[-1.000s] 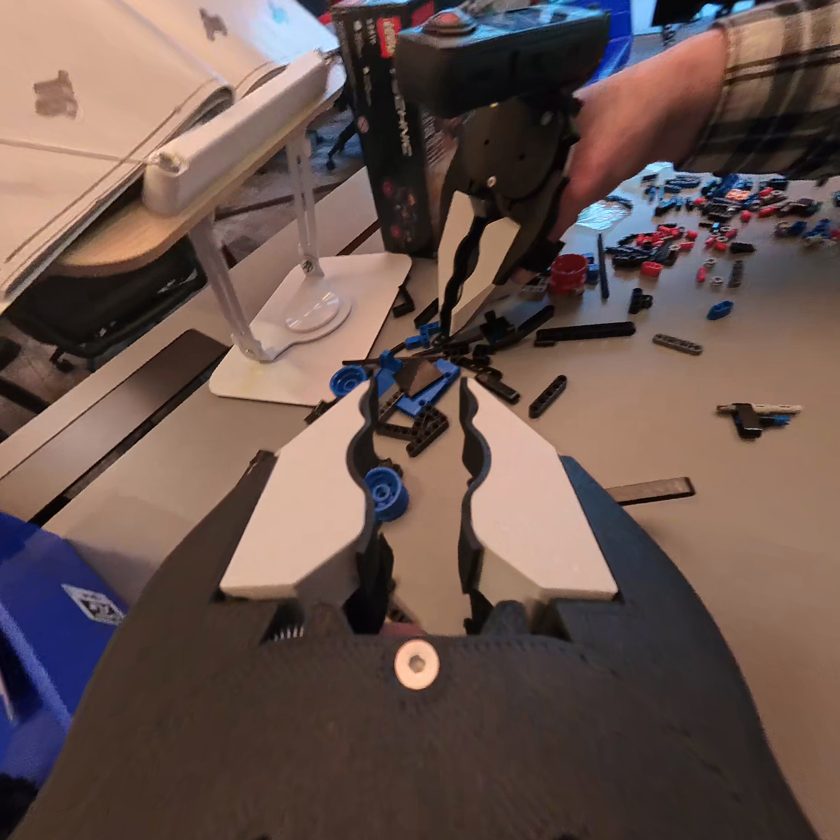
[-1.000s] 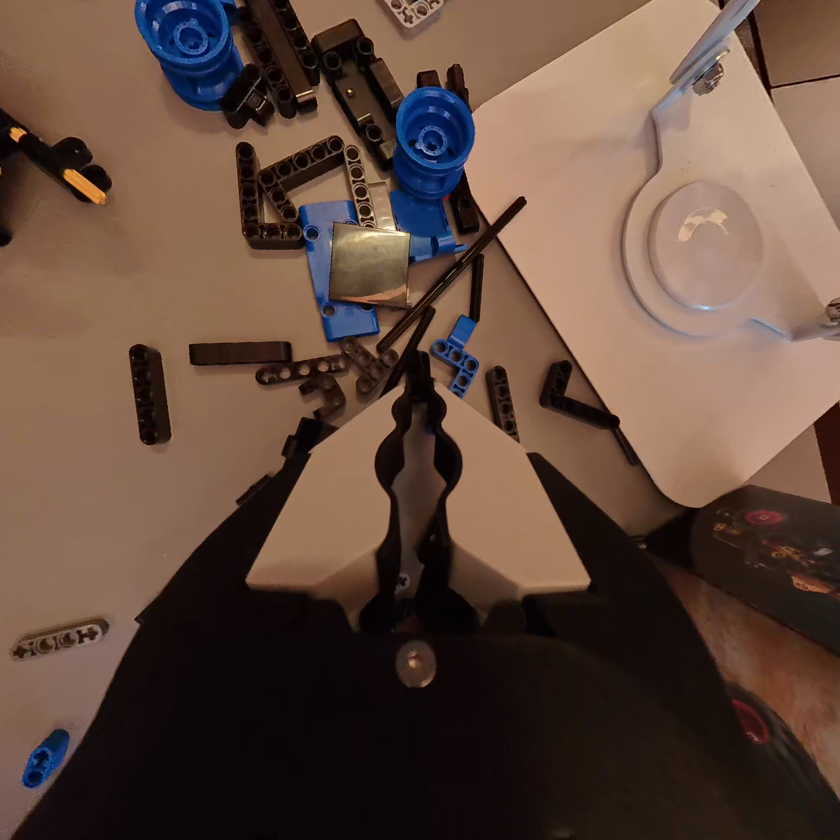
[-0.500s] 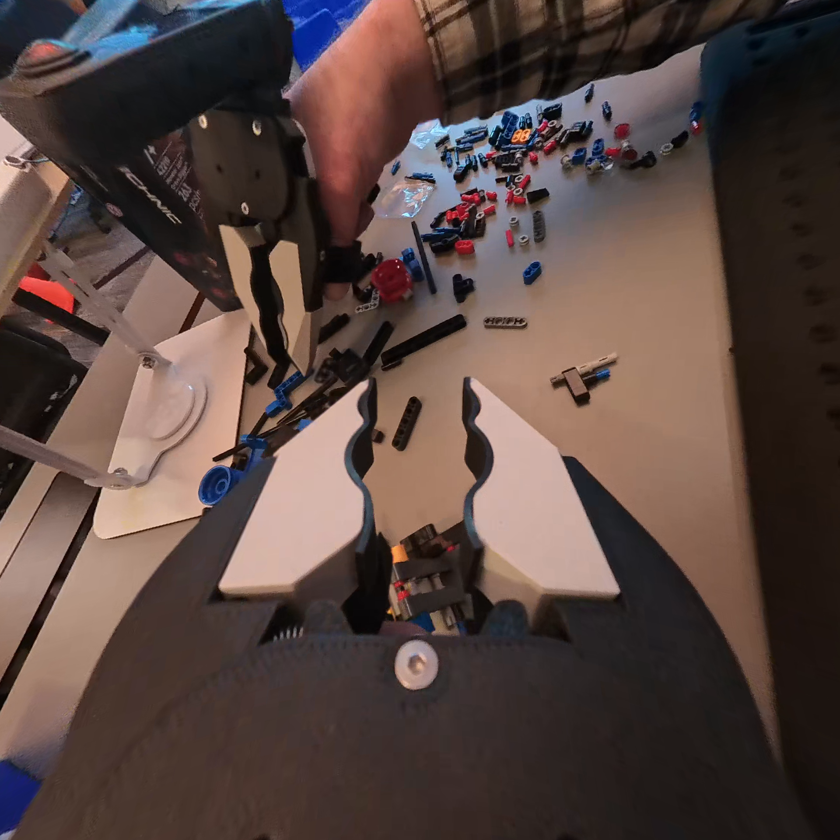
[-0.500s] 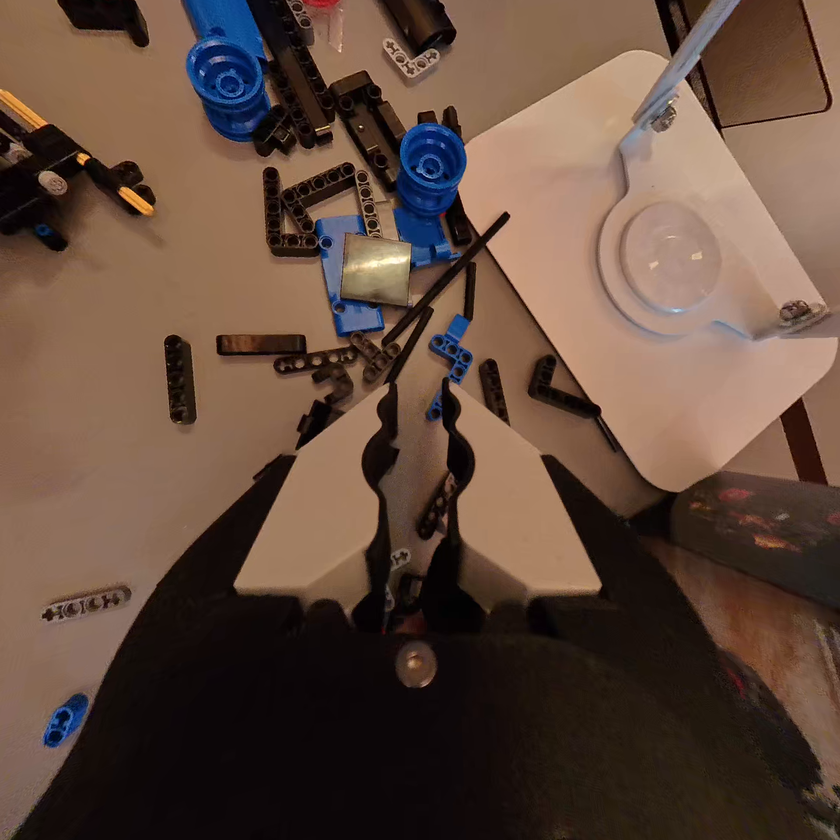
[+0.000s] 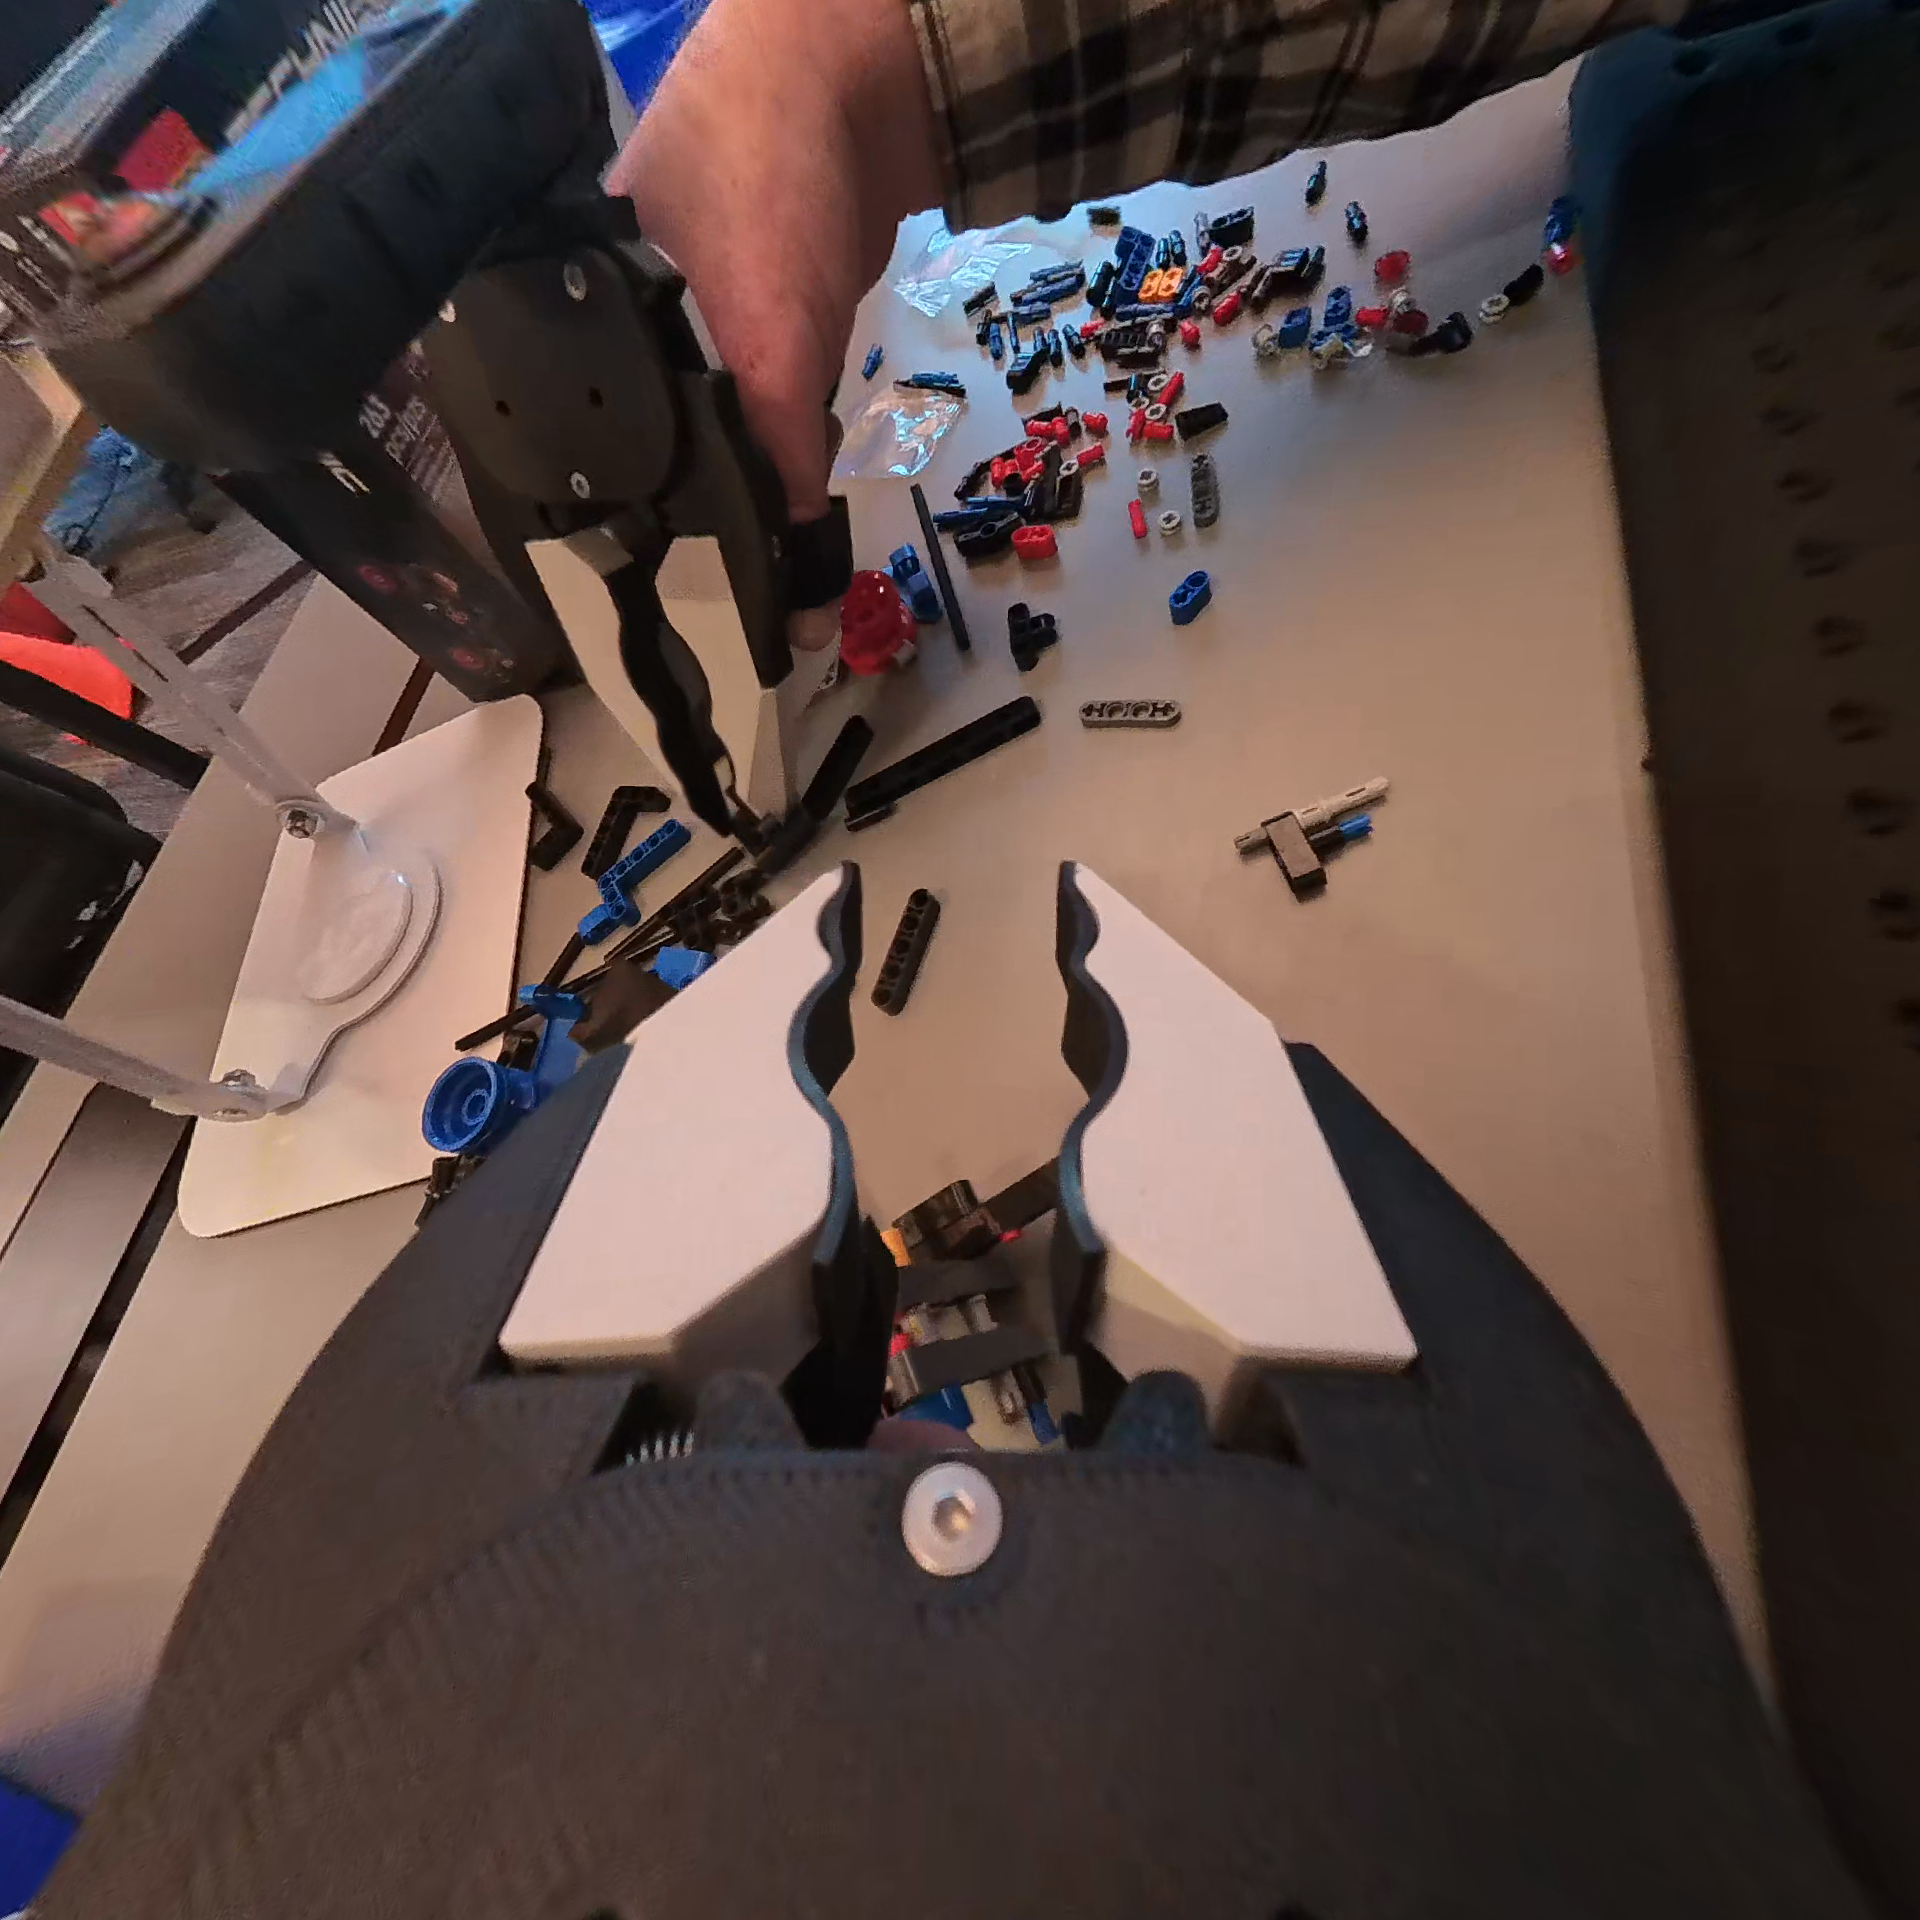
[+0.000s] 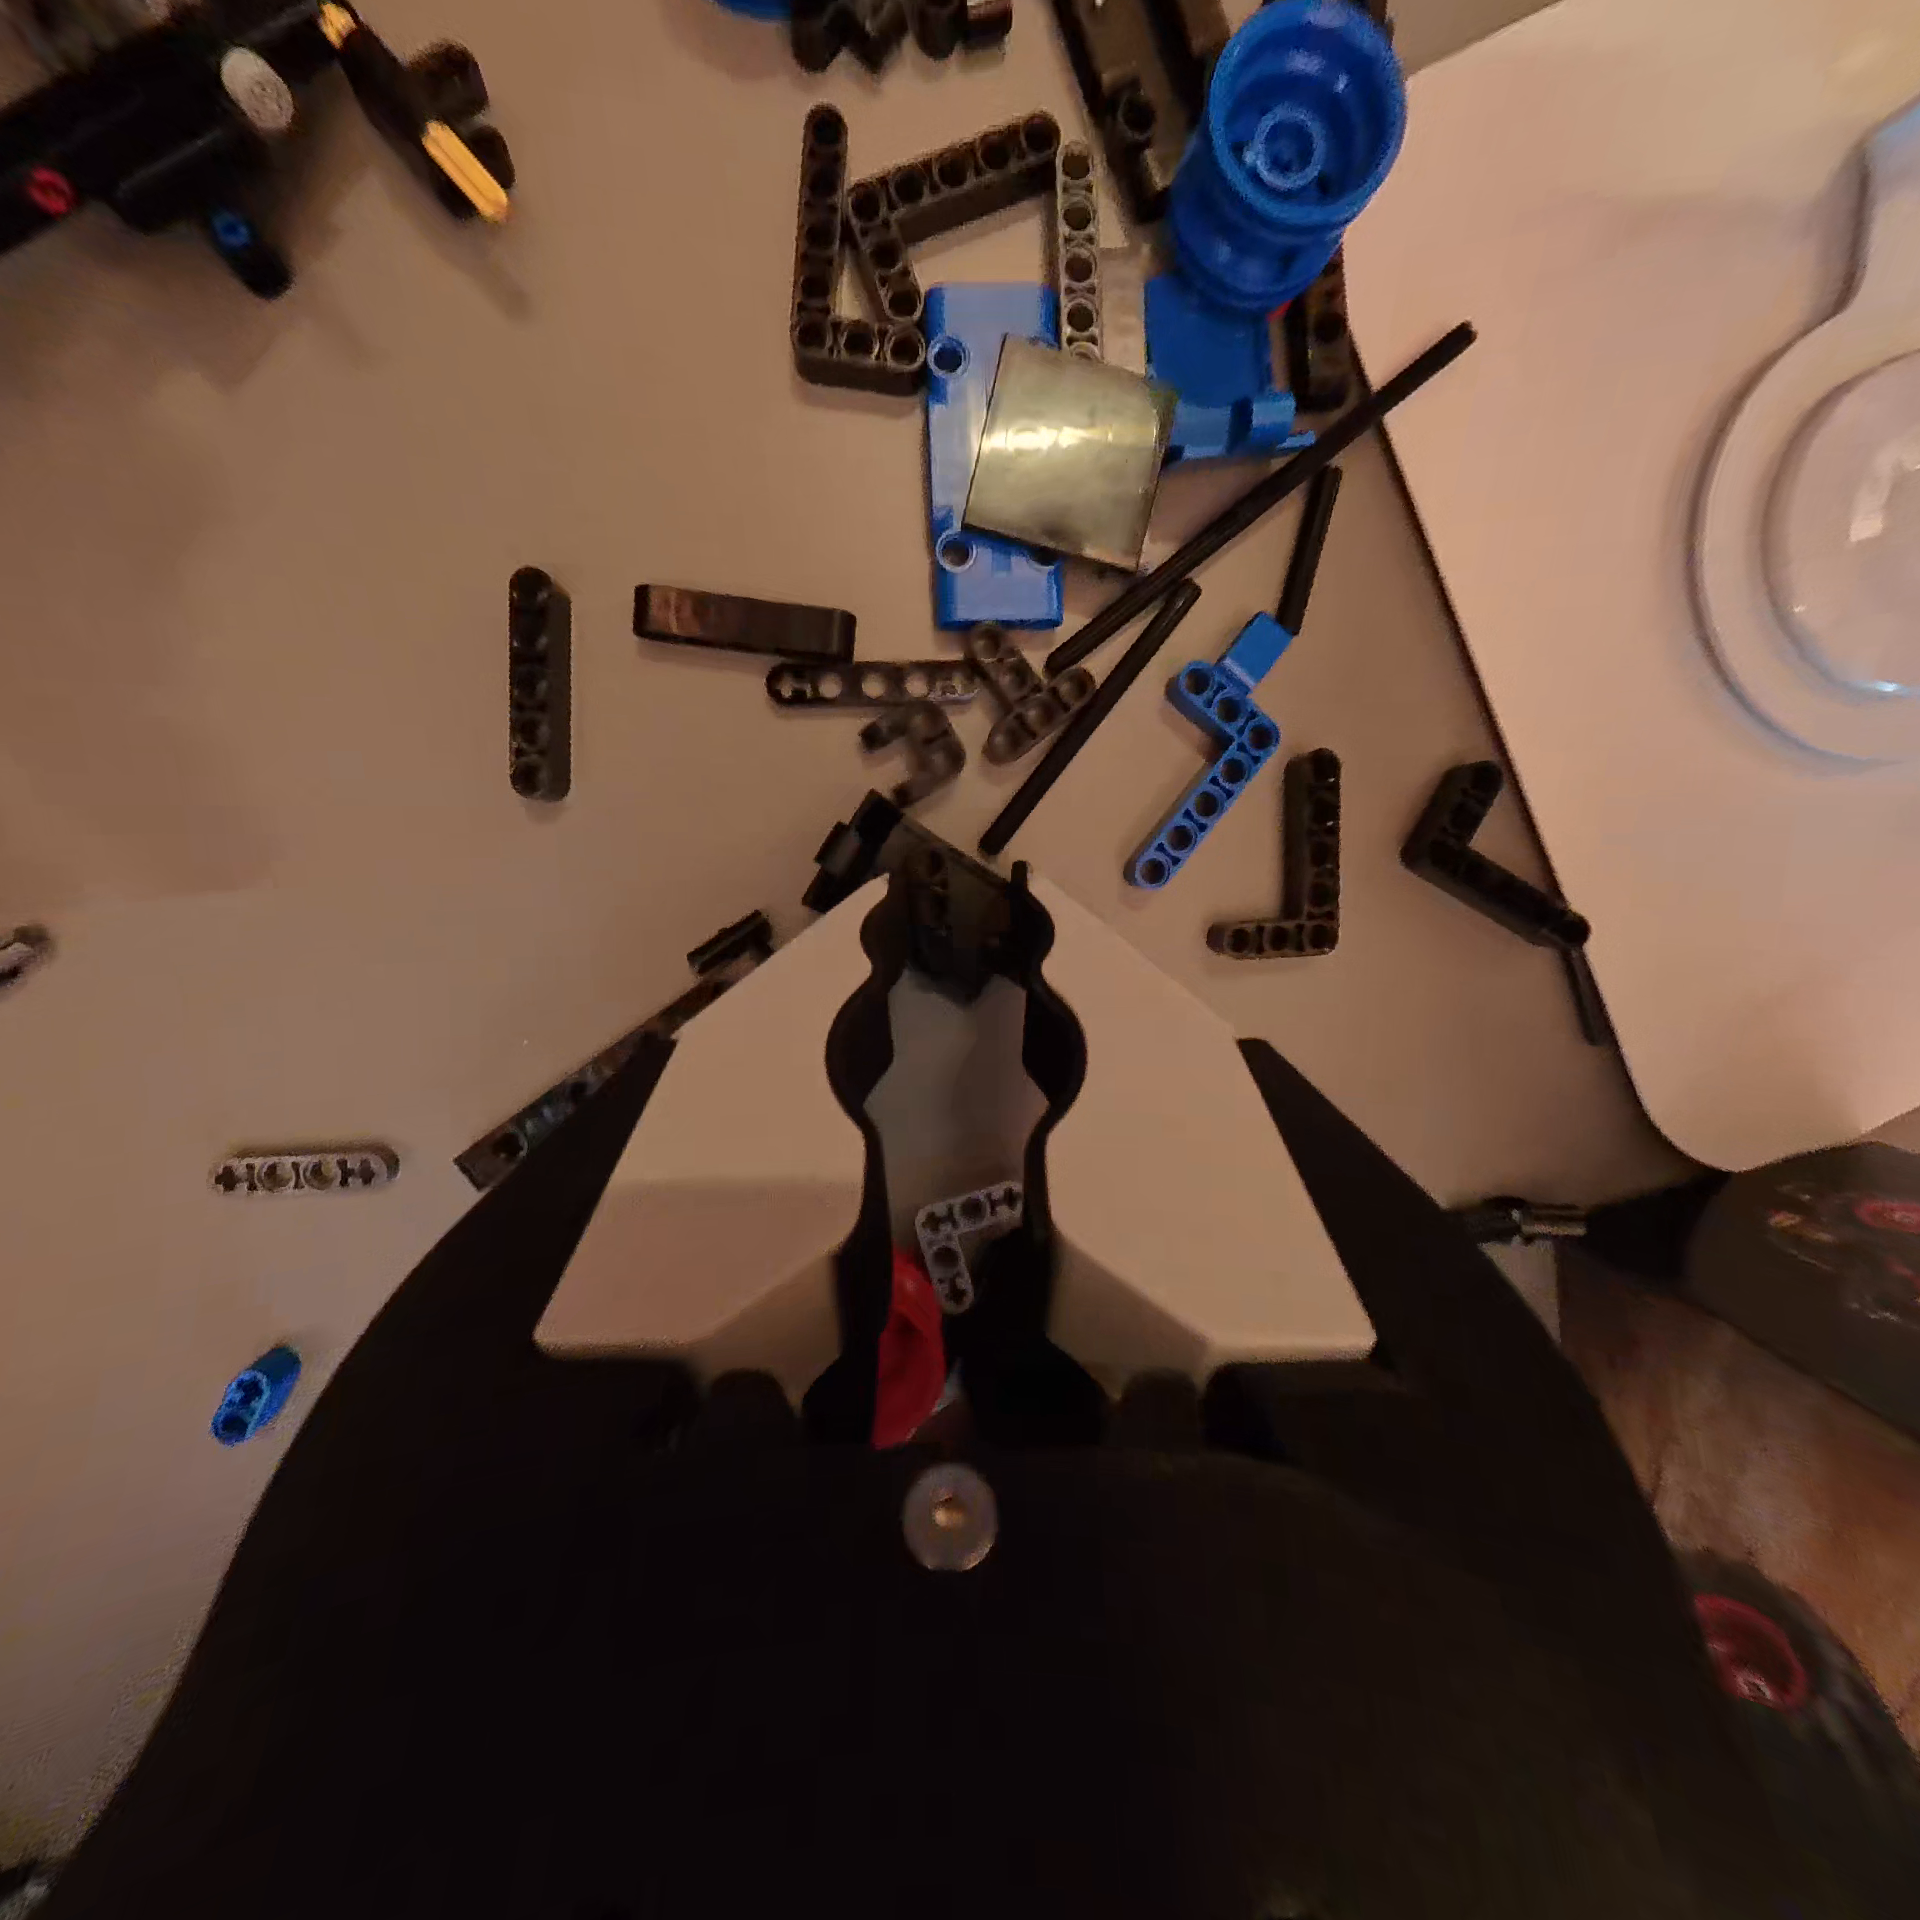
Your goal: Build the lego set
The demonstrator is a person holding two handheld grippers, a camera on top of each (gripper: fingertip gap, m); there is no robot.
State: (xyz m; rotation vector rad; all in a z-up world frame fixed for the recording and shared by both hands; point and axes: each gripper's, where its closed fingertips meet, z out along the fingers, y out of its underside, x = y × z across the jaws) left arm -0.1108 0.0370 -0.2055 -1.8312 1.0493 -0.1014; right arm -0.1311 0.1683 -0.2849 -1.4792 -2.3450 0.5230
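Note:
My left gripper (image 5: 961, 894) is open and empty above the table. A small black, yellow and blue assembly (image 5: 956, 1247) lies under it between the finger bases. It also shows in the right wrist view (image 6: 156, 156). A short black beam (image 5: 906, 951) lies just ahead of the left fingertips. My right gripper (image 6: 956, 894), held by a hand, points down into a pile of black and blue parts. Its tips close on a black lego piece (image 6: 940, 914). This gripper shows in the left wrist view (image 5: 732, 816) too.
A white stand base (image 5: 343, 935) and a dark set box (image 5: 395, 488) stand to the left. A blue wheel hub (image 6: 1278, 156), a blue panel (image 6: 997, 603) and a blue L beam (image 6: 1216, 769) lie near the right gripper. Small parts (image 5: 1143, 343) are scattered far back. A dark bulky object (image 5: 1766, 727) fills the right edge. The grippers' ends are close to 15 centimeters from one another. Measured from the fingertips, the blue wheel hub (image 6: 1278, 156) is 12 centimeters or so from the right gripper and 20 centimeters from the left. The left camera catches it too, in the left wrist view (image 5: 477, 1107).
The left gripper swung right, away from the blue pile, and now hangs over the small assembly. The right gripper parted its tips and came down onto the black piece.

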